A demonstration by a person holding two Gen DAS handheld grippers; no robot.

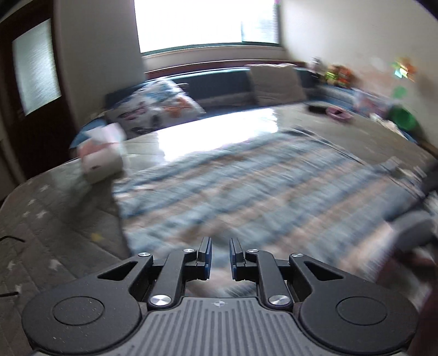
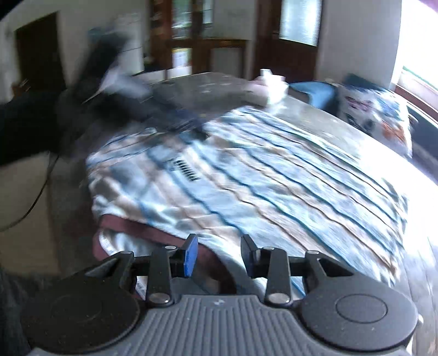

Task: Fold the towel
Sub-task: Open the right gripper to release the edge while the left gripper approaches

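Both views are pretty motion-smeared, so take the fine detail loosely. Closest in, the left gripper point(image 1: 219, 256) has its jaws parted with a narrow gap and nothing between them, hanging just above the near edge of the towel point(image 1: 246, 186). The right gripper point(image 2: 219, 254) is spread wider, also empty, right over a towel corner where a maroon border point(image 2: 142, 230) peeks out from under the top layer. The blue, white and tan striped towel lies spread across the grey table point(image 1: 63, 219), filling the middle of both shots. In the right wrist view the other gripper shows as a dark blur at about 10 o'clock over the towel's far-left edge. Further out at 10 o'clock in the left view sits a white tissue box point(image 1: 102, 164). Past the table there's a patterned cushion point(image 1: 156, 106), a blue sofa point(image 1: 221, 85) and a bright window point(image 1: 205, 24) at 12 o'clock.
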